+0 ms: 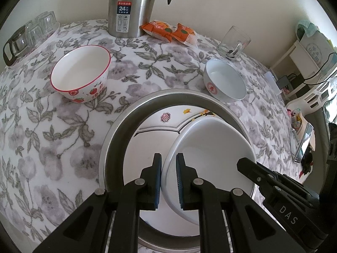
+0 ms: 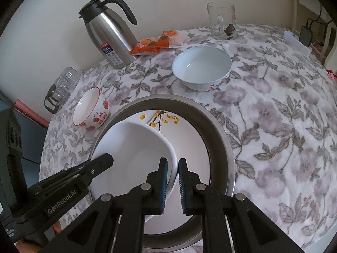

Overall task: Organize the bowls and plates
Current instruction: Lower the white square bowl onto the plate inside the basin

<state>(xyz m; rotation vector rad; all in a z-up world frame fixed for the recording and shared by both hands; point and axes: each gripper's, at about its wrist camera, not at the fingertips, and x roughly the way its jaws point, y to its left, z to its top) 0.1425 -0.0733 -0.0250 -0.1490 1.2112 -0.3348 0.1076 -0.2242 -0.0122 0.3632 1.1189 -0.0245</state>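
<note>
A plain white bowl [image 1: 210,158] [image 2: 134,147] sits over a white plate with yellow leaf decoration [image 1: 155,130] [image 2: 189,139], which lies inside a round steel tray [image 1: 118,130] [image 2: 219,139]. My left gripper [image 1: 168,158] is shut on the bowl's left rim. My right gripper [image 2: 173,162] is shut on the opposite rim. Each gripper also shows at the edge of the other's view. I cannot tell whether the bowl touches the plate. Beyond the tray stand a red-rimmed strawberry bowl [image 1: 80,69] [image 2: 88,107] and a pale blue bowl [image 1: 225,80] [image 2: 202,65].
Along the back wall are a steel thermos jug [image 1: 130,6] [image 2: 109,33], two orange snack packets [image 1: 168,31], and a glass mug [image 1: 233,42]. Several upturned glasses [image 1: 31,35] stand at the far left. A floral cloth [image 2: 273,116] covers the table, with clutter past its right edge.
</note>
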